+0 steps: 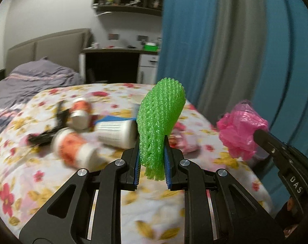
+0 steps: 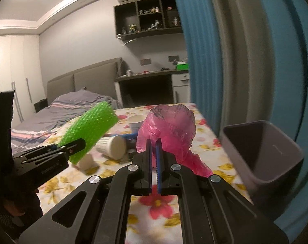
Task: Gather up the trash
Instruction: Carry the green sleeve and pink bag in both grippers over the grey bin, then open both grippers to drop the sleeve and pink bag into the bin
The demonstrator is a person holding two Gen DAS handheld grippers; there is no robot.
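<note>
Nearest the left wrist camera, the left gripper (image 1: 152, 142) was clamped on a green foam net (image 1: 161, 120), which stood upright between its blue pads and rose well above the fingertips. In the right wrist view the same net (image 2: 89, 130) slanted up to the right from that gripper (image 2: 72, 146), held above the table. The right gripper (image 2: 153, 142) was pinched nearly closed on a crumpled pink plastic bag (image 2: 168, 128), whose ruffled mouth flared above the fingertips while a tail hung down to the right. From the left camera that bag (image 1: 240, 130) showed at the right, bunched at the tip of the right gripper (image 1: 259, 135).

Both pieces of trash were held above a table covered by a floral cloth (image 1: 160, 203). Further back on the cloth lay a white paper cup (image 1: 117, 133) on its side, two orange-and-white cups (image 1: 72, 148) tipped over, a dark object (image 1: 52, 126) too blurred to identify, and something blue (image 1: 113, 119) behind the cup. An upright white cup (image 2: 136, 122) stood near the far edge.

A grey bin (image 2: 261, 152) sat at the table's right edge, close to the pink bag, its opening turned toward the camera. A blue and grey curtain (image 2: 245, 61) hung behind it. Beyond the table were a bed (image 2: 68, 105) with a grey cover, a desk (image 2: 150, 77) and dark wall shelves (image 2: 147, 18).
</note>
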